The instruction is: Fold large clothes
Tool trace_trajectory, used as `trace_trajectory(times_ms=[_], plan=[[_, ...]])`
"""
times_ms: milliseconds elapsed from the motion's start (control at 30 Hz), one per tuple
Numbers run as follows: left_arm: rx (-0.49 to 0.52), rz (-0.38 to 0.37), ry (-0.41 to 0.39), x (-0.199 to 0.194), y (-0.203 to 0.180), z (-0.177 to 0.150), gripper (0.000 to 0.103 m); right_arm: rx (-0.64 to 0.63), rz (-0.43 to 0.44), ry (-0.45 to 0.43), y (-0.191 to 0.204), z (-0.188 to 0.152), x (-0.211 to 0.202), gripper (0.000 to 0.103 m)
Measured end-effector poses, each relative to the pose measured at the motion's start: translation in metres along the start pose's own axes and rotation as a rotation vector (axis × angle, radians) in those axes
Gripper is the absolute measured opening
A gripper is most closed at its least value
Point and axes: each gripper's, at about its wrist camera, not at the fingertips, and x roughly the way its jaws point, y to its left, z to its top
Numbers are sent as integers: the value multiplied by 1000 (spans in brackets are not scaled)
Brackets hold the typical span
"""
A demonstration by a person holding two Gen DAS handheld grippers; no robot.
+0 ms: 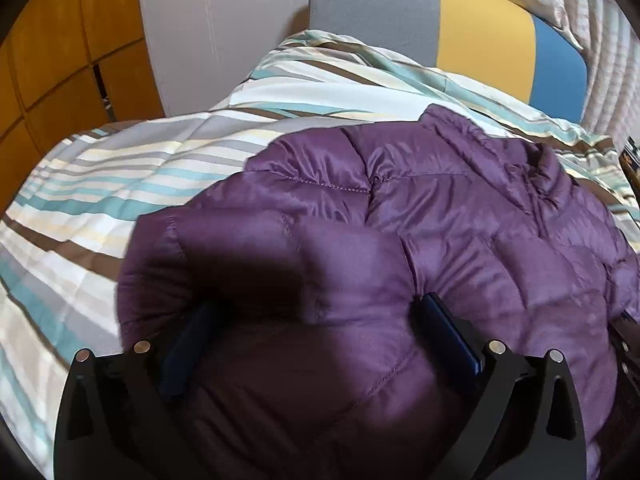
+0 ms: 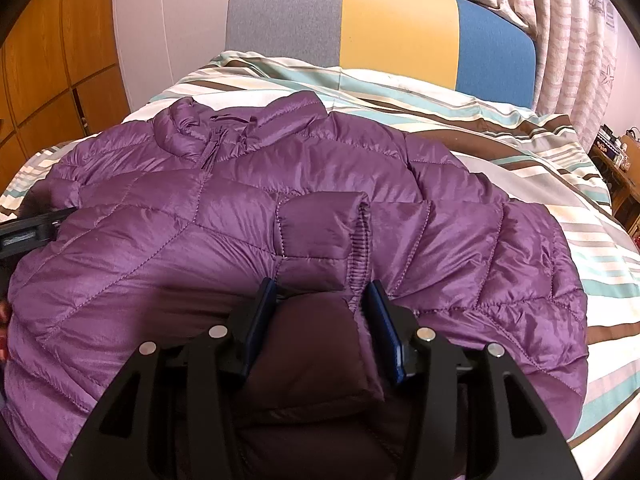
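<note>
One purple jacket (image 2: 248, 216) lies flat on the bed (image 2: 560, 200), collar at 12, hem twd me. Right gripper (image 2: 320, 300): jaws part closed, pinching a sleeve cuff (image 2: 320, 236), cuff end pointing to 12. Left gripper (image 1: 316, 312): jaws wide, pressed on the fabric, gripping nothing I can see. Count: 1 jacket, 2 grippers. I judge the right is better placed to move the sleeve.

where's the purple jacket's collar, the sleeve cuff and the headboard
jacket collar (image 2: 224, 124), right wrist view, on the raised neck.
sleeve cuff (image 2: 360, 240), right wrist view, on the ribbed edge.
headboard (image 2: 400, 28), right wrist view, on its yellow middle panel.
</note>
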Motion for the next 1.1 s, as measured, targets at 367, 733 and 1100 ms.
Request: trace_trajectory(times_ms=[367, 733, 1100], plan=[[-143, 47, 21, 3, 47, -21, 100, -1, -4, -3, 1, 0, 0, 48], [-190, 34, 21, -41, 57, -30, 100, 65, 60, 50, -16, 9, -9, 69], [-177, -168, -5, -121, 51, -115, 100, 127, 170, -14, -44, -27, -118, 72]])
